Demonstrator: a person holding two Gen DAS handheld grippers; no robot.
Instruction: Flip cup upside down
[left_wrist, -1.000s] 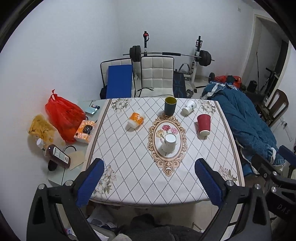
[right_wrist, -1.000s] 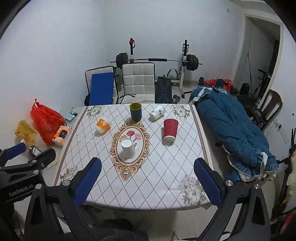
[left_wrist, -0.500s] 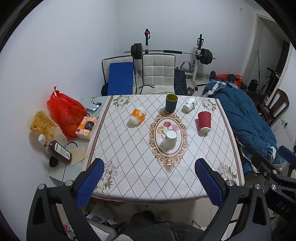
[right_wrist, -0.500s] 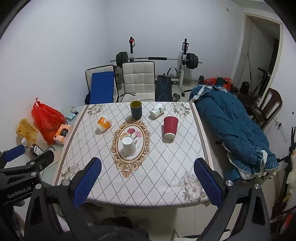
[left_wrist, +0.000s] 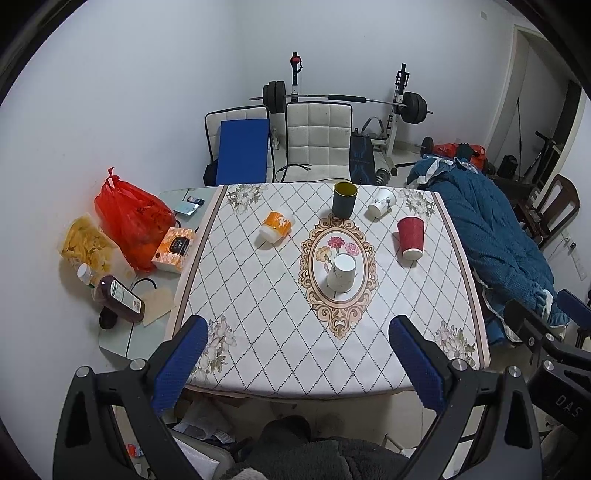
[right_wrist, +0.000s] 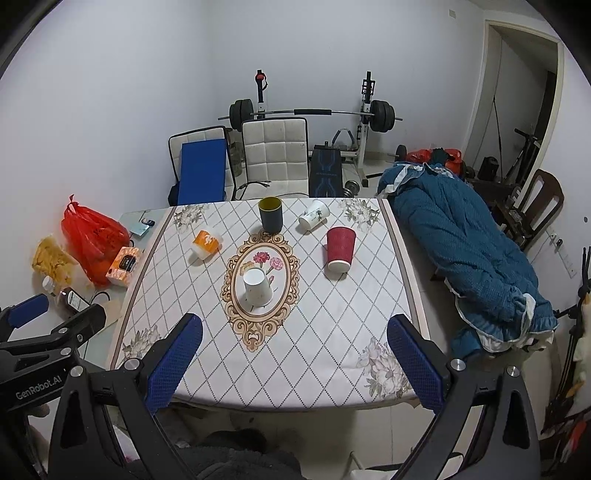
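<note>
Right wrist view: white cup (right_wrist: 257, 287) stands upside-down (seemingly) on the oval medallion (right_wrist: 260, 280), ahead-left of the wide-open, empty right gripper (right_wrist: 293, 363).

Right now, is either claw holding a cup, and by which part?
Nothing is held. The left claw and right claw are both open, back from the table, with no cup between their fingers.
</note>
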